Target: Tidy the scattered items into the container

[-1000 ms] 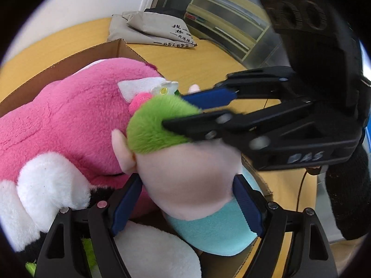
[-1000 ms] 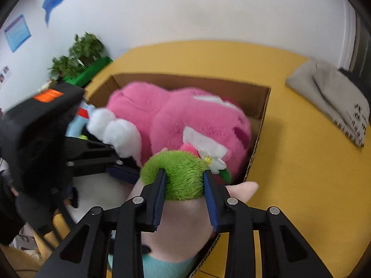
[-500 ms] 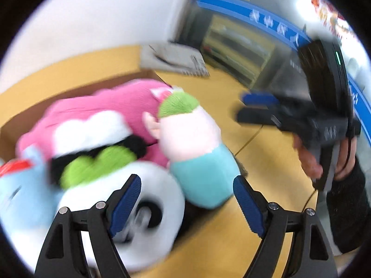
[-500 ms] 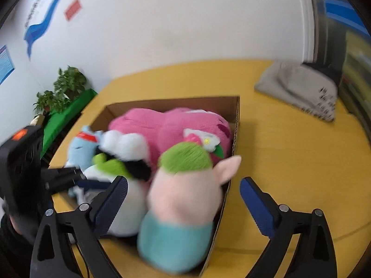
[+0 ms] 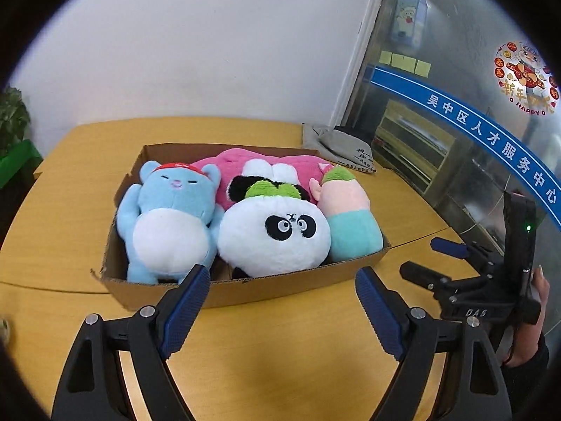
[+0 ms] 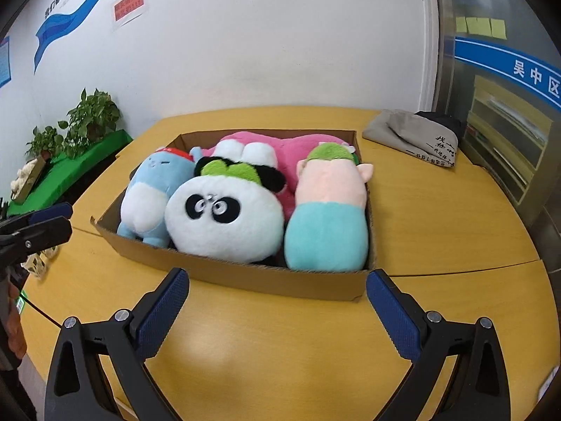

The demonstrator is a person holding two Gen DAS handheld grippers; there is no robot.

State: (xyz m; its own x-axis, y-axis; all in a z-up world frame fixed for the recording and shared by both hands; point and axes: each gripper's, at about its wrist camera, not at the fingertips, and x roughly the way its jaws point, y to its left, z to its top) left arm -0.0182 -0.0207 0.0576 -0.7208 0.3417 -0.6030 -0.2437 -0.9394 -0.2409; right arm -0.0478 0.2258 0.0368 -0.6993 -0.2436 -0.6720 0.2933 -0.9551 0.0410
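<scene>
The box on the yellow surface holds four plush toys: bear, panda, pink toy, and pig. Near its front wall, both tools hang with fingers apart, empty: left, right.

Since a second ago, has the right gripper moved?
Yes. The right gripper has let go of the green-haired doll, opened, and backed away from the cardboard box.
</scene>
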